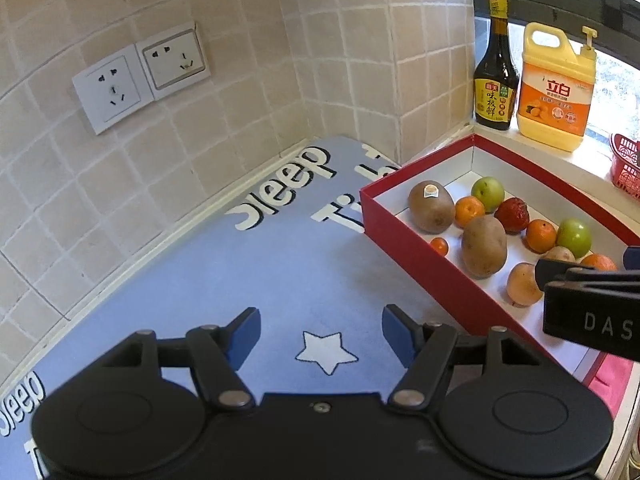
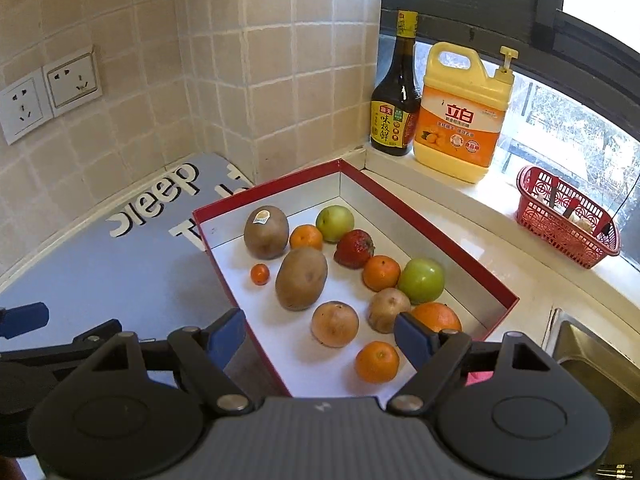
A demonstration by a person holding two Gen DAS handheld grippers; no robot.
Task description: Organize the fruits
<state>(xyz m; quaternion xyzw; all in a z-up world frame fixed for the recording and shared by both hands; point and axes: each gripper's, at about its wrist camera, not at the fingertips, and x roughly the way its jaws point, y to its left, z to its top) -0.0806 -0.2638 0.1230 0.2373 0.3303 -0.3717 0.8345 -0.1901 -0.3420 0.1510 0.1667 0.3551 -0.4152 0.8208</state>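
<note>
Lying loose in the red box [image 2: 400, 216] on the tabletop are the fruits: a kiwi [image 2: 266, 232], a strawberry [image 2: 354, 248], two green apples [image 2: 421, 281], several oranges [image 2: 377, 361] and a brown potato-like piece [image 2: 301, 279]. The right gripper [image 2: 320, 340] hangs over the box's near end, jaws apart and empty, while the left gripper [image 1: 321, 334] hovers beside it over the blue mat [image 1: 200, 272], jaws likewise apart. Behind on the sill stand a sauce bottle [image 2: 394, 96], a yellow detergent jug [image 2: 464, 116] and a red basket [image 2: 568, 216].
</note>
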